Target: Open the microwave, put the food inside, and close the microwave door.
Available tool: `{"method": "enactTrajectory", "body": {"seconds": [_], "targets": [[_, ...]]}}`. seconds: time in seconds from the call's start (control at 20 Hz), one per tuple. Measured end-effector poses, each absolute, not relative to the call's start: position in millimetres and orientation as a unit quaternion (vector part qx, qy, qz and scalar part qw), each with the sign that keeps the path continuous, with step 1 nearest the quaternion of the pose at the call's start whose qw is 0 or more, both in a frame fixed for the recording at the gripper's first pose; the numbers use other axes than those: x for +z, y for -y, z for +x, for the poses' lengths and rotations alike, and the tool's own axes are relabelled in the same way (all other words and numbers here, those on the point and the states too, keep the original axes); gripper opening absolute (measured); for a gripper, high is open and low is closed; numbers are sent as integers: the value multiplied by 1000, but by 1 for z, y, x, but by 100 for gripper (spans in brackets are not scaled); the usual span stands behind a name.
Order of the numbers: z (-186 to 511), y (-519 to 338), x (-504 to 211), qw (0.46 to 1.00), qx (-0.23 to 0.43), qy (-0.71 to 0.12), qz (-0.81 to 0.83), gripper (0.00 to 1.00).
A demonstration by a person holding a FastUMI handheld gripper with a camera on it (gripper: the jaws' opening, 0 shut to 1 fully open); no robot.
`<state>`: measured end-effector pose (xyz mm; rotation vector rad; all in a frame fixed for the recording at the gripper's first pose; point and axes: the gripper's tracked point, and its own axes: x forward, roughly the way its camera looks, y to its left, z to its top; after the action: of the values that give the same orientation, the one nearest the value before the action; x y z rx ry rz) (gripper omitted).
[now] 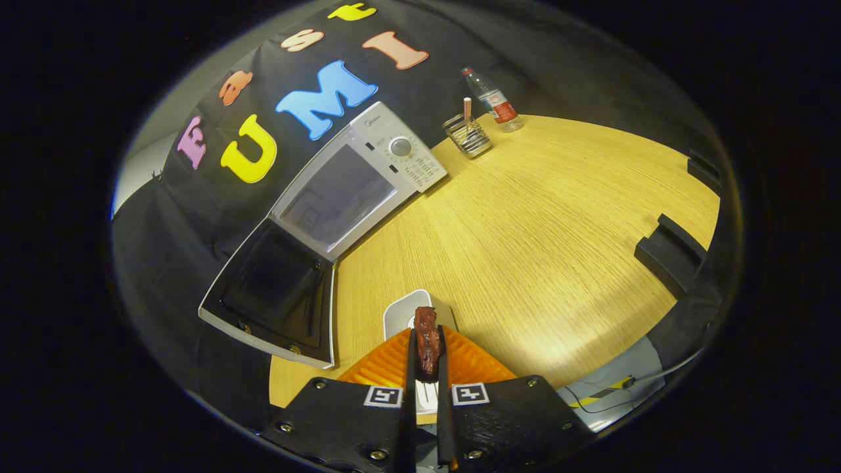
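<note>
Reddish-brown meat piece [428, 338] sat clamped between gripper [427, 368] fingers, raised above white plate [402, 312]. Microwave [358, 180] stood beyond fingers to left, door [272, 295] swung open. Meat likely light, soft, greasy; mid-piece pinch seemed safest, gentle pressure.

A white microwave [368, 177] is sitting on the pale wood-grain worktop [539, 249]; dark reddish-brown food [428, 338] is showing over a ribbed orange plate [387, 364].
</note>
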<state>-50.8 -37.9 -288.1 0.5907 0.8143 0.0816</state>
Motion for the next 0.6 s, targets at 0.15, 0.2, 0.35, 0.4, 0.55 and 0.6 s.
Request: {"method": "enactTrajectory", "body": {"seconds": [0.15, 0.2, 0.35, 0.4, 0.55, 0.6], "targets": [[-46, 35, -283, 880, 50, -395, 258, 13], [-45, 32, -278, 882, 53, -393, 256, 13], [-39, 25, -265, 887, 69, -384, 248, 13], [-38, 24, -263, 890, 73, -382, 239, 13], [-34, 23, -254, 891, 72, -382, 235, 13], [-31, 23, -248, 891, 71, -378, 240, 13]]}}
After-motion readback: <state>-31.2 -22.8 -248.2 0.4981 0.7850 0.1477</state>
